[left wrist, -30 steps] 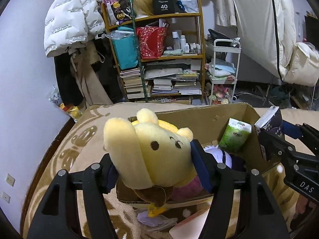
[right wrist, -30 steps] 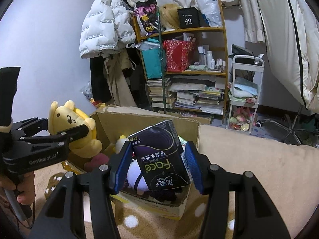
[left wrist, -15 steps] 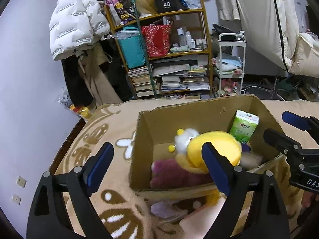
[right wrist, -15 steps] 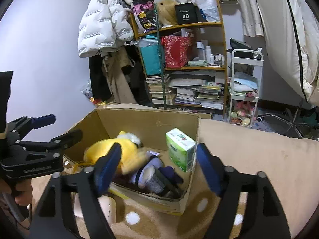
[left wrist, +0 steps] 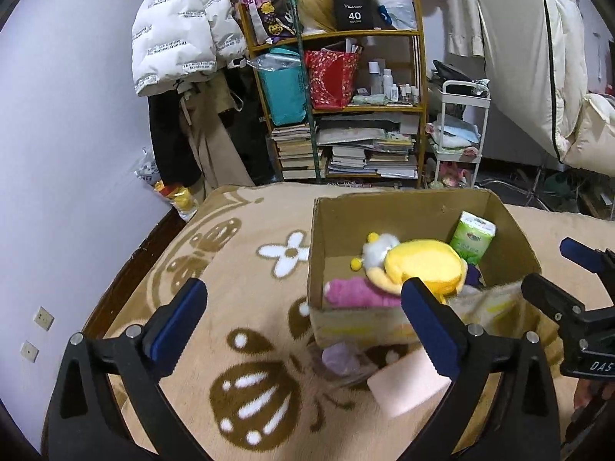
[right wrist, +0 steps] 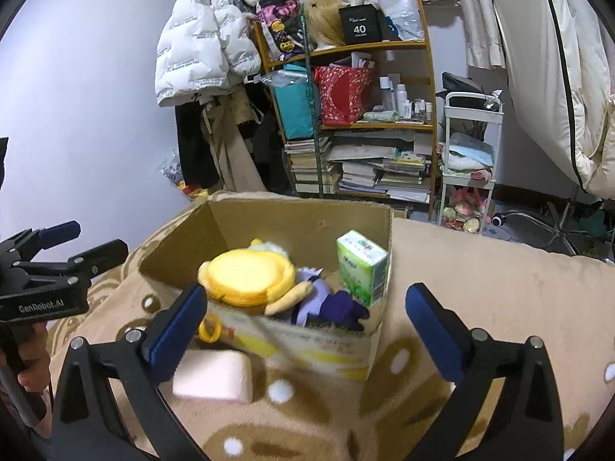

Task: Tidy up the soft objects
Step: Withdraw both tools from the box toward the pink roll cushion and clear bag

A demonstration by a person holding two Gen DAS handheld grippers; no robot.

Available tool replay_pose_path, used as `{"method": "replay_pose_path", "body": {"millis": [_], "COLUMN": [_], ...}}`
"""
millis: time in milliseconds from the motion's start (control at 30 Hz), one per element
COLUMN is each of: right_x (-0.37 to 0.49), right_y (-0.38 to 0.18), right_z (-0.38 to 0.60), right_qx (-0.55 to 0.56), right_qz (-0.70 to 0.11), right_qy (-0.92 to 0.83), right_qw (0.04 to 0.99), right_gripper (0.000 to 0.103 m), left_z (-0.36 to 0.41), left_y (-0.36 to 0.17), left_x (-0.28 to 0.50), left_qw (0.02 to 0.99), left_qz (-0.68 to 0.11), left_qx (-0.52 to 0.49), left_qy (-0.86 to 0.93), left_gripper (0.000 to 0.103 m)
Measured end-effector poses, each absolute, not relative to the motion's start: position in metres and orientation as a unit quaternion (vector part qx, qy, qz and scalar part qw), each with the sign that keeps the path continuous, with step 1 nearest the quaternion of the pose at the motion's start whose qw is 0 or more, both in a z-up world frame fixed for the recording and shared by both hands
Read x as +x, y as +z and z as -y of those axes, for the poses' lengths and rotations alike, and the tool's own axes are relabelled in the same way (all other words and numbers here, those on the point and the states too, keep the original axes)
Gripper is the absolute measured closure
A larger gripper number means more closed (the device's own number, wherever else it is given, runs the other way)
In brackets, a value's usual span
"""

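Toys and tissues sit in my box [right wrist: 300,226]; yellow plush [right wrist: 248,282] lies inside; pink sponge [right wrist: 213,380] waits outside on blanket [left wrist: 238,269]; left gripper [left wrist: 303,317] and right gripper [right wrist: 303,324] gape empty.

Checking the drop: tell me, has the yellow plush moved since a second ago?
Yes. The yellow plush went from the left gripper down into the cardboard box.

The yellow plush [right wrist: 246,282] covers most toys beneath it; the box front [right wrist: 307,344] at 6 o'clock is motion-blurred.
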State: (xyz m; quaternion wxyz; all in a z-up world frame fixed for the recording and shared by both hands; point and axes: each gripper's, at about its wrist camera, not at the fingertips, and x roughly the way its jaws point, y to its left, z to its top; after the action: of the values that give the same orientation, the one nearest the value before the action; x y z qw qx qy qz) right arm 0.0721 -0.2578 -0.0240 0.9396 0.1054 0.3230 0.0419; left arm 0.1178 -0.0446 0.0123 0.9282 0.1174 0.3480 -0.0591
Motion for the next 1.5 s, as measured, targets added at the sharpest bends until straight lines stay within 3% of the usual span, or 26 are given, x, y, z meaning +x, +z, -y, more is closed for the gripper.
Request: {"method": "replay_pose_path", "body": {"millis": [500,967,1500], "right_x": [0.031,0.046,0.082], "right_y": [-0.027,-0.052,-0.089], "right_z": [0.227,0.216,0.186], "right_qx": [0.066,0.066,0.037], "right_qz": [-0.353,-0.394,-0.429], "right_qy": [0.065,0.064,0.108], "right_qw": [0.931,0.915,0.896], "right_gripper": [0.000,0.000,0.000], "left_z": [0.010,-0.010,0.004], "left_y": [0.009,-0.021,-0.059], "left_x": [0.083,0.114,0.144], "left_qw": [0.907,0.885,0.858], "left_qz": [-0.405,-0.457,-0.501], "left_qx": [0.104,0.046,0.068], "left_qy": [-0.051,-0.070,-0.093], "left_gripper": [0.003,0.003,0.003]}}
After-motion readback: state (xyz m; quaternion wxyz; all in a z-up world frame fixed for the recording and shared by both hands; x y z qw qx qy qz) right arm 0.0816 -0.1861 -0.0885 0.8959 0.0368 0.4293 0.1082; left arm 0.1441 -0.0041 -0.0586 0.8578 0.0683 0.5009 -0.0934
